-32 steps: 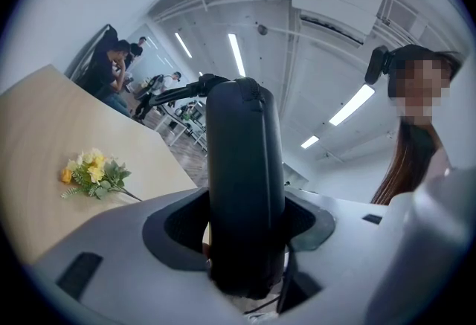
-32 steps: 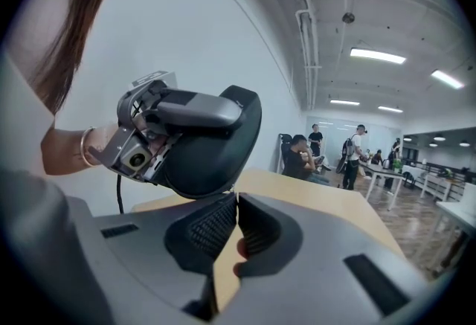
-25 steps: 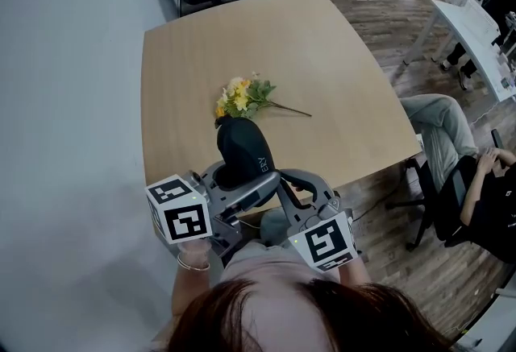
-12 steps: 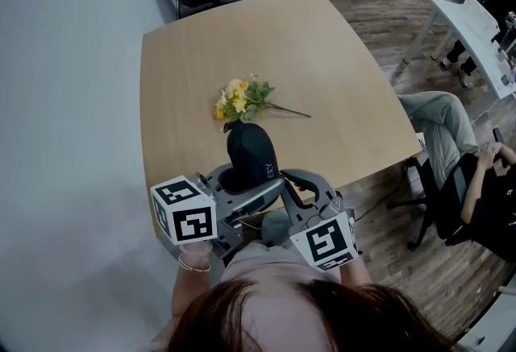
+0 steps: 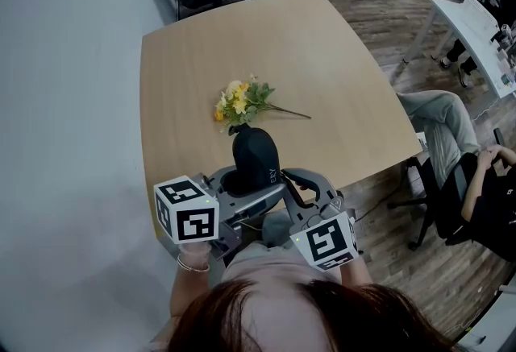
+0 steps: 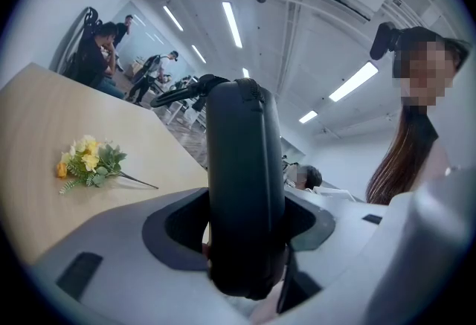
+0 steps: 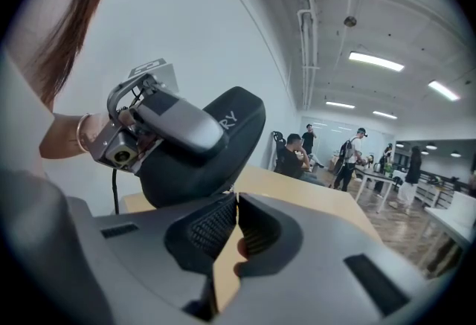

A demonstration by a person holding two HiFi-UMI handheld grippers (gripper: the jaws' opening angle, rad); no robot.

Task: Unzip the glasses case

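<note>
The black glasses case (image 5: 255, 155) is held off the bench (image 5: 322, 60), above its near edge, standing on end with its rounded top tipped toward the far edge. It is clamped by the left claw (image 5: 242, 184). In the left gripper view the case (image 6: 245, 175) is seen edge-on, filling the gap between the jaws, and its sides are pressed by both pads of the left claw (image 6: 245, 242). The right claw (image 5: 300, 185) is held just beside the case, at the near edge of the bench. In the right gripper view its jaws are seen brought together at the tips of the right claw (image 7: 236, 219), and the case (image 7: 227, 139) is shown just above and beyond them. Whether anything thin is pinched between those tips cannot be told.

A small bunch of yellow flowers (image 5: 239, 99) is laid near the middle of the bench, just beyond the top of the case, with its stem pointed toward the right edge. A bangle (image 5: 193, 264) is worn on the left wrist.
</note>
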